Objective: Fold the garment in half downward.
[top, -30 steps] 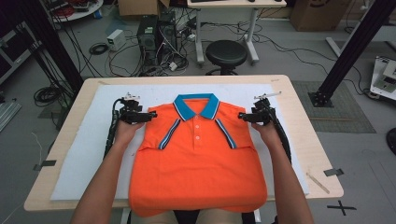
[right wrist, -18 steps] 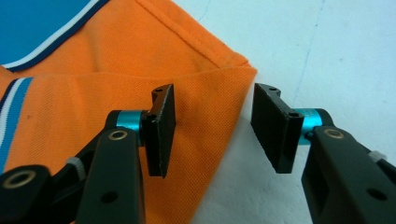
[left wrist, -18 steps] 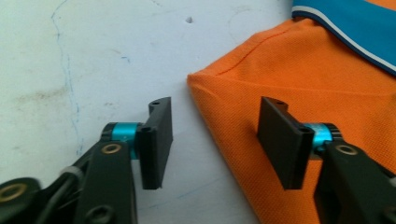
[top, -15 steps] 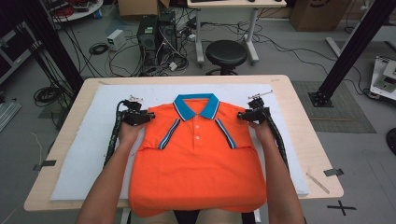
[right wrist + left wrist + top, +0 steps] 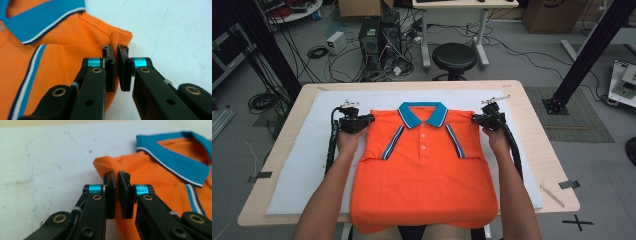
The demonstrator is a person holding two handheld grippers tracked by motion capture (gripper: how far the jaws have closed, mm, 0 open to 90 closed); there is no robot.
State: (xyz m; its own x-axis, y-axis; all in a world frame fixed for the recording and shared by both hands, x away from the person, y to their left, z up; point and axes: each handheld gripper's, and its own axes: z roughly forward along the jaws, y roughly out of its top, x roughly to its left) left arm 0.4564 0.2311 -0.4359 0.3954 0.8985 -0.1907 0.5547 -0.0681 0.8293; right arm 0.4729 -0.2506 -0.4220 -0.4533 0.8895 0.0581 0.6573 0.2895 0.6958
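Both hands (image 5: 348, 142) level, gripping shirt (image 5: 424, 175) shoulders

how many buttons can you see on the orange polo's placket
3, in a vertical row down the front placket of the orange polo, just below the blue collar: top button, middle button, bottom button. More may be hidden under the collar.

Your polo shirt (image 5: 422, 175) hangs over the near edge of the table (image 5: 557, 170), so its hem is cut off at the bottom of the high view, along with your elbows. In the left gripper view the closed jaws cover the fold of shoulder fabric they pinch. Same story in the right gripper view. Your hands hide both gripper bodies from above, and the shirt's buttons are too small to make out.
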